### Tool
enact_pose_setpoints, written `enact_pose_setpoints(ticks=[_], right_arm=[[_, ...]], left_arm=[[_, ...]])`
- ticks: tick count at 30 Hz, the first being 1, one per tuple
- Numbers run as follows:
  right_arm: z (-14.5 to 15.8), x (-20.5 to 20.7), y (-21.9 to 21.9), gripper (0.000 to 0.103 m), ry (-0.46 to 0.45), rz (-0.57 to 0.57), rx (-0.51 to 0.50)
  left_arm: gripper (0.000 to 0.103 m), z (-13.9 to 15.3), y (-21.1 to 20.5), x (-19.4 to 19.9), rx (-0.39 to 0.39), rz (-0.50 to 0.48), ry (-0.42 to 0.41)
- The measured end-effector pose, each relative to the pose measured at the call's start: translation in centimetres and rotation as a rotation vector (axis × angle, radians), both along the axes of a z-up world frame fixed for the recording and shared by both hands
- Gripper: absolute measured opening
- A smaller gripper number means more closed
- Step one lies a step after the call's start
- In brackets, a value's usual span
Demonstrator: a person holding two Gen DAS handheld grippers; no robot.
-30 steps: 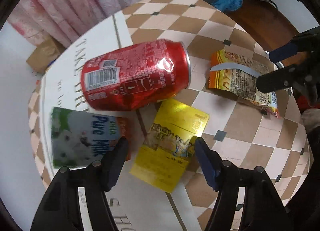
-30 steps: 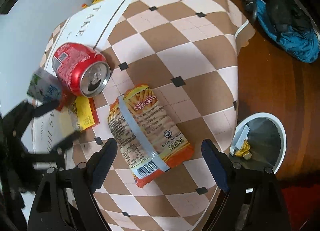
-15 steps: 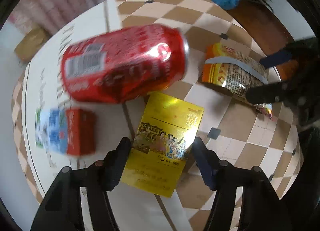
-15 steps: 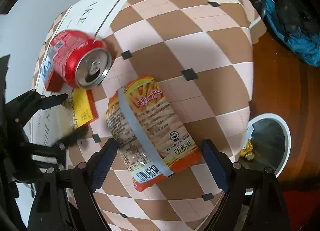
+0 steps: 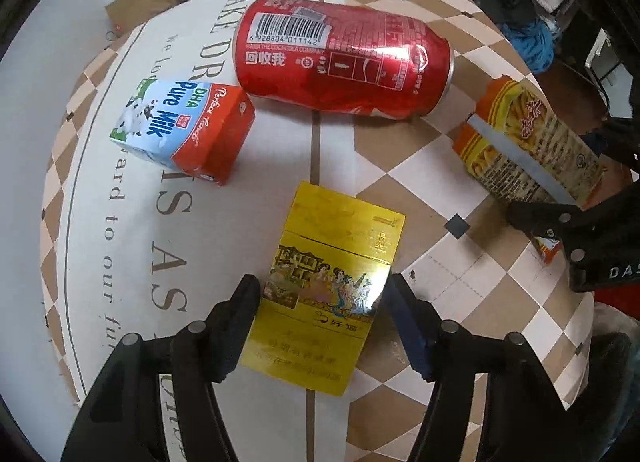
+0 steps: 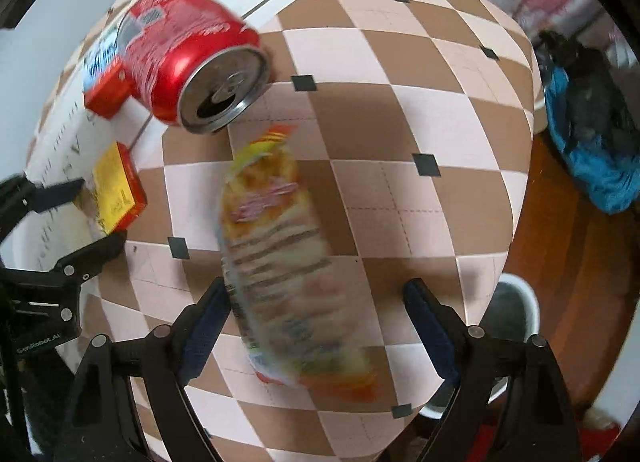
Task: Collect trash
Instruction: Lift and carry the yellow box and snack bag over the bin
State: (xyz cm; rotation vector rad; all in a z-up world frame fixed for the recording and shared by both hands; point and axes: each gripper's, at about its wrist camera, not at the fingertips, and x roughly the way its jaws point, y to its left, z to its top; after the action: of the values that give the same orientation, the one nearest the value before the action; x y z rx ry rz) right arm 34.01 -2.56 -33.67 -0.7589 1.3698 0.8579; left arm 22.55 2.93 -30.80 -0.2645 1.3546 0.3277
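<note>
- The red soda can [image 5: 344, 58] lies on its side on the checkered tablecloth [image 5: 452, 286], barcode up, its opened top [image 6: 224, 96] facing the snack packet.
- The small milk carton [image 5: 184, 134], blue, white and red, lies flat just beside the can's base end.
- The flat yellow cigarette box [image 5: 324, 286] lies face up near the can's middle, apart from it.
- The orange-yellow snack packet [image 5: 528, 150], crumpled, with a grey band across it, lies near the can's top end.
</note>
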Motion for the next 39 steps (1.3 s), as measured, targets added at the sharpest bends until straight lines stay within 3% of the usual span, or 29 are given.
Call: enact_pose_setpoints(ticks=[3, 4, 6, 8, 11, 17, 23, 27, 34, 39], right_arm=[[0.1, -0.2, -0.1, 0.087, -0.014, -0.014, 0.005], [0.2, -0.3, -0.2, 0.082, -0.017, -0.024, 0.012], [0.7, -0.7, -0.6, 0.065, -0.037, -0.043, 0.034], [1.2, -0.8, -1.4, 0.037, -0.015, -0.070, 0.068], [2.1, -1.0, -2.4, 0.029, 0.001, -0.119, 0.120], [4.9, -2.0, -5.3, 0.023, 0.022, -0.208, 0.251], [9.4, -1.9, -9.4, 0.021, -0.014, -0.293, 0.371], [12.7, -1.3, -12.8, 0.020, -0.070, -0.339, 0.427], [17.3, 1.3, -21.0, 0.020, -0.155, -0.445, 0.483], [17.3, 3.9, -27.3, 0.020, -0.206, -0.543, 0.455]], left_arm=[[0.059, 0.1, -0.8, -0.5, 0.002, 0.036, -0.011], [0.059, 0.2, -1.1, -1.1, 0.002, 0.051, -0.016], [0.059, -0.2, 0.1, -2.6, 0.010, 0.076, -0.026], [0.059, -0.2, 0.5, -3.2, 0.018, 0.100, -0.032], [0.059, 1.1, 0.6, -4.7, 0.040, 0.134, -0.047], [0.059, 3.5, -0.2, -6.2, 0.073, 0.199, -0.100], [0.059, 8.0, -2.5, -6.9, 0.113, 0.201, -0.188], [0.059, 10.6, -4.0, -3.4, 0.123, 0.172, -0.269], [0.059, 16.0, -10.6, 1.5, 0.075, 0.040, -0.404], [0.059, 16.7, -16.2, 6.4, 0.017, -0.068, -0.438]])
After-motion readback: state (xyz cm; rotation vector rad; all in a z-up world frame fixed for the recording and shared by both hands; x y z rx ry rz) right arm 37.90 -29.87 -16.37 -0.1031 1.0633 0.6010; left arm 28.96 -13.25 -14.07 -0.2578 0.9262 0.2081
